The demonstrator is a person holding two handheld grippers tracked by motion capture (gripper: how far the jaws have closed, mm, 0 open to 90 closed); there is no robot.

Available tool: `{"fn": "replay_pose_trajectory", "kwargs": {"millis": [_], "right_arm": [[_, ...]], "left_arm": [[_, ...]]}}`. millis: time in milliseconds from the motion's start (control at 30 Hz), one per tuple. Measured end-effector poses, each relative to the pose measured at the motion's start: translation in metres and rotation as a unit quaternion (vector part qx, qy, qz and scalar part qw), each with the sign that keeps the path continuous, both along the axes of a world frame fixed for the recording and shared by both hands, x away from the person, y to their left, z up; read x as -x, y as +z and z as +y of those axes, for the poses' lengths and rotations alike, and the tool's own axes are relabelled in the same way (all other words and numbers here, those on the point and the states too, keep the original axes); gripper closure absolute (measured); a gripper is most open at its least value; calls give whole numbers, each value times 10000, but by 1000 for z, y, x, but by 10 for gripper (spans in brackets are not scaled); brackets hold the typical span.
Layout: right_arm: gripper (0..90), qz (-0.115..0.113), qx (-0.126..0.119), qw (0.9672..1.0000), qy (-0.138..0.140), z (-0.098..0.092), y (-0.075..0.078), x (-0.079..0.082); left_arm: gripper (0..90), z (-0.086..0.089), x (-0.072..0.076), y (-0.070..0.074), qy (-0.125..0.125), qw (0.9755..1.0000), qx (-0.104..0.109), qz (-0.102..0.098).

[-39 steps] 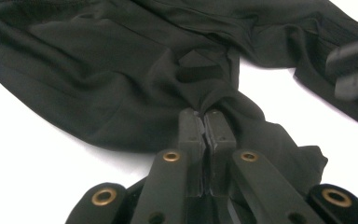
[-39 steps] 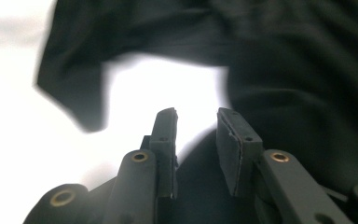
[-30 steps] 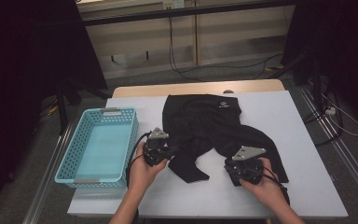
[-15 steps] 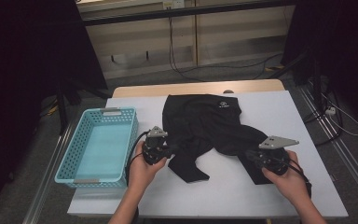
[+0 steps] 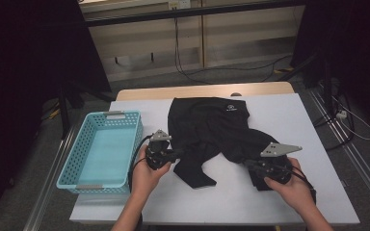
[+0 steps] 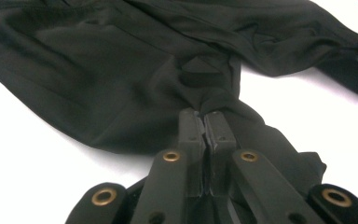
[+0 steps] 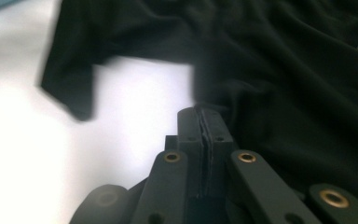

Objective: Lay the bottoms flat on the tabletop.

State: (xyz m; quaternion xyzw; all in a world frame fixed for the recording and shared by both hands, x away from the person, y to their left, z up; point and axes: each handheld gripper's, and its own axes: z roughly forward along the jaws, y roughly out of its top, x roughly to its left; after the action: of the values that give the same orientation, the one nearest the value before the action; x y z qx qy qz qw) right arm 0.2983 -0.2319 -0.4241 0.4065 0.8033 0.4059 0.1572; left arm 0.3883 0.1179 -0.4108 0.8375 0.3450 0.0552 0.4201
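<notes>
High view | black garment [image 5: 212, 130] pinched between left tongs [image 5: 177, 155], right tongs [image 5: 250, 165]

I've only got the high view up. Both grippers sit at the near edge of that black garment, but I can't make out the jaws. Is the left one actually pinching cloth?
Observer: Yes. In the left gripper view the left gripper has its jaws shut on a bunched fold of the black garment.
Operator: And the right one?
Observer: The right gripper is shut too, its pads together on the garment's edge.
Operator: Is the cloth pulled taut at the left jaws?
Observer: It gathers into creases that run up from the pinch, so it looks drawn there.
Operator: Anything else near the right jaws?
Observer: Bare white table lies just beside them.
</notes>
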Motion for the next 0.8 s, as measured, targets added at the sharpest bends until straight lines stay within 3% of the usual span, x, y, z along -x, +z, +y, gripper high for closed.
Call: {"fn": "replay_pose_trajectory", "kwargs": {"millis": [67,233,400,467,500,533,633,667,800], "right_arm": [[882,-32,-134,9996,240,12,5,5],[884,-40,-209,9978,627,29,10,14],[877,187,-244,9952,934,46,3,21],[846,336,-217,9930,1112,53,-3,23],[782,325,-137,9927,1157,56,-5,24],[692,283,-119,9935,1096,58,-6,24],[538,7,-130,9981,605,42,0,16],[538,7,-130,9981,605,42,0,16],[485,-88,-36,9999,-81,11,-1,9]], "left_arm": [[871,3,0,4,37,10000,38,-39],[872,6,-1,10,105,9998,108,-123],[872,9,-1,13,206,9996,55,-169],[869,10,-2,12,214,9997,84,-105],[865,10,-2,10,186,9998,63,-102],[853,9,-2,9,162,9998,22,-103],[753,6,-2,7,86,10000,4,-41],[753,5,-1,6,68,9999,-17,-79],[490,-1,-1,5,51,9995,-66,-299]]}}
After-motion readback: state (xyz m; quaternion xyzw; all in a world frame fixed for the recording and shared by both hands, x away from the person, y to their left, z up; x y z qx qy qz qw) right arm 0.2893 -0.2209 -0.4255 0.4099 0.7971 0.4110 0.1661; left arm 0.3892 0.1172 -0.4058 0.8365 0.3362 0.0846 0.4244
